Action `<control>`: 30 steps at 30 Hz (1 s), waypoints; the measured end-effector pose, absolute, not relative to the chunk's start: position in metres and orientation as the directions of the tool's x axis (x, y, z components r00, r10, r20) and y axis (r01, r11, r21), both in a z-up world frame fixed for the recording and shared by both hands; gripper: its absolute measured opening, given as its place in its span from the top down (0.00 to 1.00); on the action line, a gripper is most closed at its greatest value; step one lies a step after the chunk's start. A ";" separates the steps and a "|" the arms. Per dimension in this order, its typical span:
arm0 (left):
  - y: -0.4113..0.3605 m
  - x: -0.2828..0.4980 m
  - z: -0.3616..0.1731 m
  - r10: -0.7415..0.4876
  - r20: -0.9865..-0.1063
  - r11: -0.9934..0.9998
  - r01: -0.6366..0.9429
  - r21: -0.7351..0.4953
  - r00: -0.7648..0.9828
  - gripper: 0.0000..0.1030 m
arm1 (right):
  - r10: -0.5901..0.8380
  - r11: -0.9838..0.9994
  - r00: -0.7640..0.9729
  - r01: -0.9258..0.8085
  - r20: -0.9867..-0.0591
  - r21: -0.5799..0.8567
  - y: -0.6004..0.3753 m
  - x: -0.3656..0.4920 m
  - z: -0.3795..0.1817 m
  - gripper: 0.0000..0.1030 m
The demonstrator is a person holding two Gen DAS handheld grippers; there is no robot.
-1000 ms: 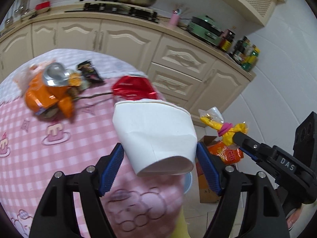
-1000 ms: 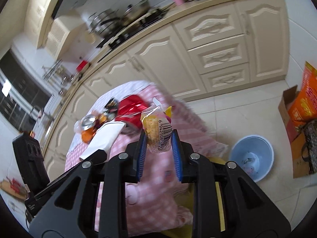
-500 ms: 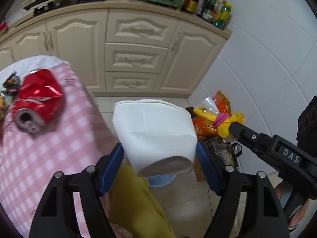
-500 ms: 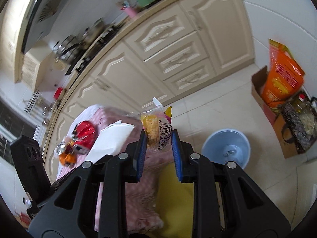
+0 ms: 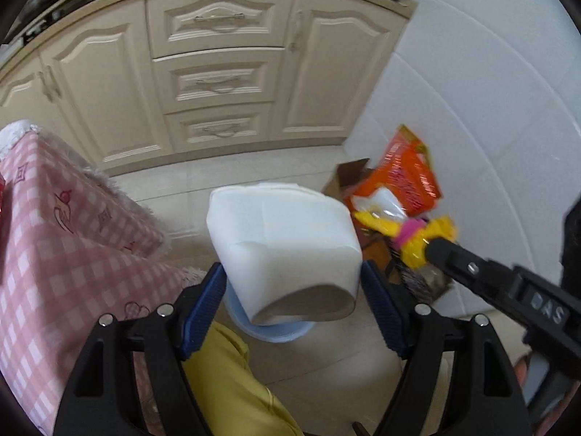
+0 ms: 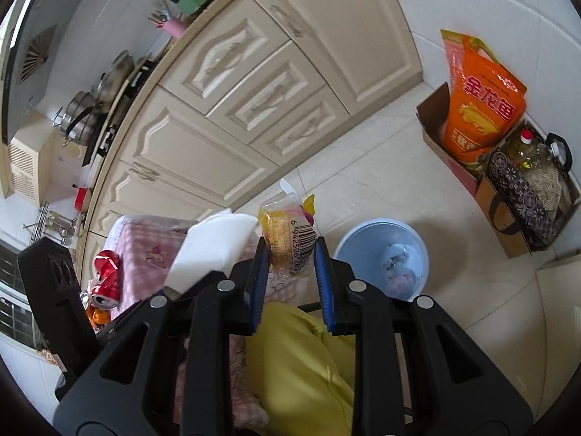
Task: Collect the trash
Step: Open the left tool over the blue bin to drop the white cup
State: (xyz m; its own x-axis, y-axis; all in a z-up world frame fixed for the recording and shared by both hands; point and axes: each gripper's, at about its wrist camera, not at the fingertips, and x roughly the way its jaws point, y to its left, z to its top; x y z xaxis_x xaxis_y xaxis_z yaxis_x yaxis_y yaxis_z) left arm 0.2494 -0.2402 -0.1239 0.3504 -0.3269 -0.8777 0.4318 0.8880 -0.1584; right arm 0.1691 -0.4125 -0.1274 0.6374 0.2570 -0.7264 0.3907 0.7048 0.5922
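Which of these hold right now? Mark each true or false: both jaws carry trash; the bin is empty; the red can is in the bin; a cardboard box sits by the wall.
1. Both jaws carry trash. True: the left gripper holds a white paper cup, the right gripper a yellow snack wrapper.
2. The blue bin is empty. False: some scraps lie inside.
3. The red can is in the bin. False: it lies on the pink checked table.
4. A cardboard box sits by the wall. True.
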 end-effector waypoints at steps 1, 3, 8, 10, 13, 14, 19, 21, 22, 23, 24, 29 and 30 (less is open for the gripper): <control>-0.244 0.253 -0.127 -0.300 -0.885 0.894 0.429 -0.131 0.355 0.25 | 0.256 0.703 0.633 0.397 -0.731 0.590 -0.415 0.170 -0.130 0.76; -0.248 0.259 -0.136 -0.298 -0.903 0.885 0.444 -0.139 0.311 0.25 | 0.258 0.700 0.624 0.405 -0.738 0.588 -0.417 0.172 -0.135 0.76; -0.236 0.265 -0.146 -0.278 -0.922 0.905 0.395 -0.158 0.269 0.25 | 0.281 0.703 0.587 0.413 -0.760 0.579 -0.414 0.179 -0.150 0.76; -0.229 0.266 -0.144 -0.279 -0.921 0.910 0.381 -0.163 0.271 0.25 | 0.290 0.706 0.572 0.413 -0.767 0.575 -0.411 0.181 -0.155 0.76; -0.221 0.266 -0.142 -0.279 -0.919 0.915 0.367 -0.167 0.277 0.25 | 0.307 0.718 0.548 0.403 -0.778 0.567 -0.402 0.188 -0.159 0.76; -0.219 0.264 -0.141 -0.279 -0.919 0.916 0.365 -0.167 0.280 0.25 | 0.310 0.727 0.539 0.396 -0.783 0.561 -0.397 0.190 -0.159 0.76; -0.205 0.261 -0.137 -0.276 -0.917 0.922 0.350 -0.168 0.288 0.25 | 0.314 0.756 0.504 0.381 -0.805 0.533 -0.381 0.200 -0.158 0.64; -0.200 0.261 -0.135 -0.275 -0.917 0.924 0.342 -0.169 0.290 0.25 | 0.286 0.768 0.504 0.388 -0.815 0.510 -0.377 0.201 -0.156 0.36; -0.197 0.261 -0.134 -0.277 -0.915 0.926 0.337 -0.173 0.292 0.25 | 0.277 0.773 0.506 0.388 -0.817 0.502 -0.375 0.201 -0.155 0.36; -0.193 0.260 -0.133 -0.280 -0.914 0.926 0.333 -0.177 0.294 0.25 | 0.280 0.776 0.504 0.383 -0.817 0.502 -0.374 0.201 -0.154 0.36; -0.192 0.260 -0.133 -0.281 -0.913 0.927 0.330 -0.179 0.295 0.25 | 0.287 0.773 0.506 0.379 -0.813 0.509 -0.373 0.201 -0.153 0.36; -0.186 0.259 -0.130 -0.297 -0.908 0.924 0.328 -0.196 0.296 0.25 | 0.267 0.790 0.507 0.372 -0.820 0.487 -0.365 0.197 -0.146 0.36; -0.186 0.259 -0.130 -0.300 -0.907 0.923 0.329 -0.198 0.297 0.25 | 0.260 0.793 0.506 0.375 -0.822 0.481 -0.364 0.195 -0.145 0.36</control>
